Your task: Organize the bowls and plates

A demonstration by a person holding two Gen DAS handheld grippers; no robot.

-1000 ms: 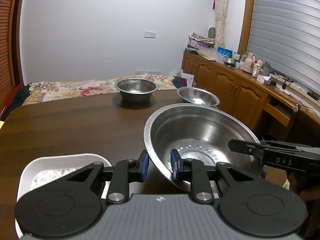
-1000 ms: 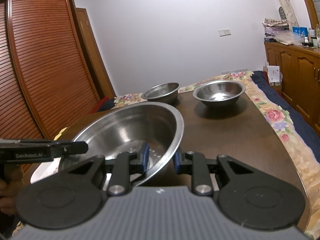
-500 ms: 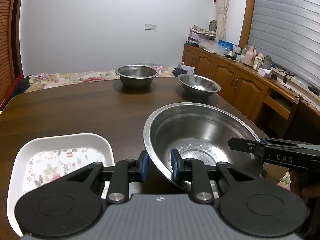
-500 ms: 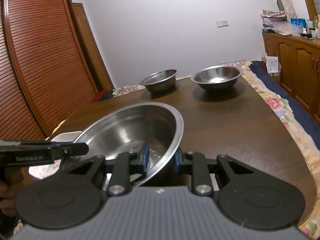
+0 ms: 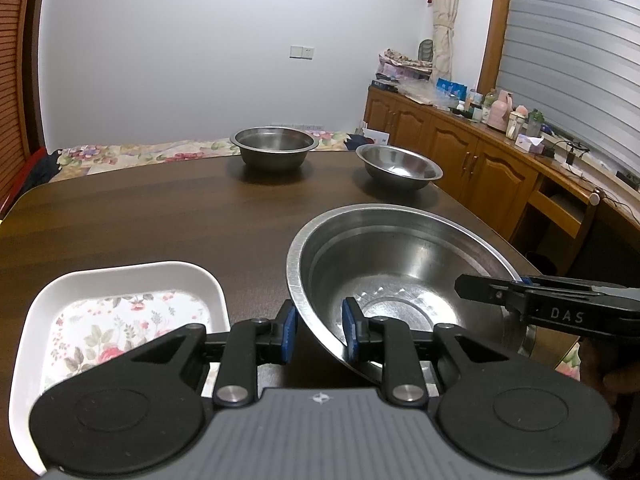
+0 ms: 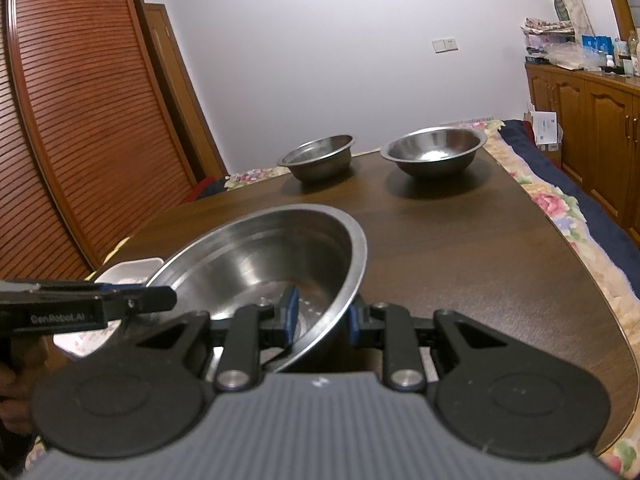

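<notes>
A large steel bowl (image 5: 404, 276) (image 6: 260, 256) is held by its rim from two sides, low over the dark wooden table (image 5: 160, 220). My left gripper (image 5: 318, 332) is shut on its left rim, one blue pad inside and one outside. My right gripper (image 6: 320, 320) is shut on the opposite rim in the same way. Each gripper also shows side-on in the other view: the right gripper (image 5: 496, 294) and the left gripper (image 6: 132, 304). I cannot tell whether the bowl's base touches the table.
A white square dish with a floral print (image 5: 120, 312) (image 6: 132, 270) lies just left of the large bowl. Two smaller steel bowls (image 5: 276, 152) (image 5: 400, 166) stand apart at the table's far end. Wooden cabinets (image 5: 480, 160) line the right wall. A slatted wardrobe (image 6: 80, 120) stands on the left.
Both grippers and the large bowl have sunk slightly toward the table. The white dish now shows more fully beside the bowl. Both grips are unchanged.
</notes>
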